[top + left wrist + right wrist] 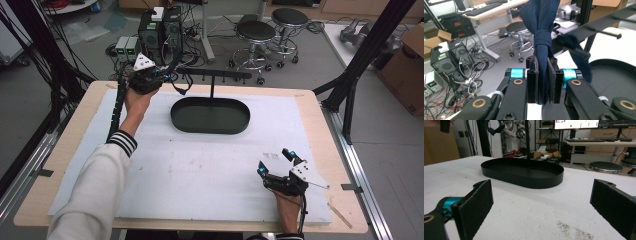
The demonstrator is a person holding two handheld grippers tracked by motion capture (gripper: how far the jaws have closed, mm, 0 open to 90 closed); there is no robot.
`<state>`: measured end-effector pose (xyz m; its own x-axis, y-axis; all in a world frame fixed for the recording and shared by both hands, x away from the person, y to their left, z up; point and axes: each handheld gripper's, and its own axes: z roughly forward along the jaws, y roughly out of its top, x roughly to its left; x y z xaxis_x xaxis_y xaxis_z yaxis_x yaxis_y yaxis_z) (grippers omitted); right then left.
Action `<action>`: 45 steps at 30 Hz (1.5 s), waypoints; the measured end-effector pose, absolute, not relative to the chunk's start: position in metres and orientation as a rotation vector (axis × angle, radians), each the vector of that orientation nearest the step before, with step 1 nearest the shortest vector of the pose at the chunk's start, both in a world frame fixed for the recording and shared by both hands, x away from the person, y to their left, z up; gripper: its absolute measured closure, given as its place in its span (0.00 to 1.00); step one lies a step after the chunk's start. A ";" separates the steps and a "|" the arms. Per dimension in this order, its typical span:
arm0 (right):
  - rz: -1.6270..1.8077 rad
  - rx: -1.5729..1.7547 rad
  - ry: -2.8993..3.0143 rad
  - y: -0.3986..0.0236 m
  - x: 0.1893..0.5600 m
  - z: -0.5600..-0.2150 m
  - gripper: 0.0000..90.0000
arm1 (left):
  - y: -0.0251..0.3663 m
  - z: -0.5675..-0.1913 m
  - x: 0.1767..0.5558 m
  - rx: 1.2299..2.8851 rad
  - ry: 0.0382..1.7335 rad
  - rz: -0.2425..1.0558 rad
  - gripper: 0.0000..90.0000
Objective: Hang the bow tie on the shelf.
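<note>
The left gripper [543,75] was raised at the far left of the table [65,150], beside the left end of the rack's crossbar [220,75]. Its jaws were clenched on a dark blue tie [541,30], which ran up from between the pads to a knot and a wider fold above. A loose tail of the cloth hung to the right, just beside one of the crossbar's pegs [609,35]. Judging by that, the tie was being held high so it could be worked on or off the peg, though the pictures alone could not settle which.

The rack stood in a black oval tray [210,116] at the far middle of the white mat [200,180]; a thin post [212,89] rose from the tray to carry the crossbar.

The right gripper [276,161] rested low at the near right of the mat, well apart from the tray, its jaws spread wide with nothing between them. It seemed parked out of the way, pointing toward the tray, ready to help if called on.
</note>
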<state>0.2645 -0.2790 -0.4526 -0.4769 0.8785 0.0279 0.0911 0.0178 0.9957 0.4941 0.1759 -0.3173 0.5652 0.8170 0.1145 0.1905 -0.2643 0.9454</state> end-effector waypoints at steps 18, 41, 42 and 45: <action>1.525 1.005 1.640 -0.279 0.264 -0.453 0.04 | 0.174 -0.337 0.485 1.720 0.874 0.745 0.89; 1.520 1.001 1.642 -0.278 0.264 -0.453 0.04 | 0.176 -0.368 0.474 1.677 0.933 0.646 0.88; 1.524 1.004 1.641 -0.278 0.264 -0.452 0.04 | 0.176 -0.368 0.474 1.677 0.933 0.646 0.88; 1.521 0.998 1.638 -0.279 0.264 -0.453 0.04 | 0.176 -0.371 0.476 1.681 0.947 0.601 0.87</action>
<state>0.2643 -0.2786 -0.4525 -0.4750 0.8798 0.0205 0.0855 0.0230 0.9961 0.4756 0.1756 -0.3711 0.5582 0.8270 -0.0671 0.2916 -0.1198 0.9490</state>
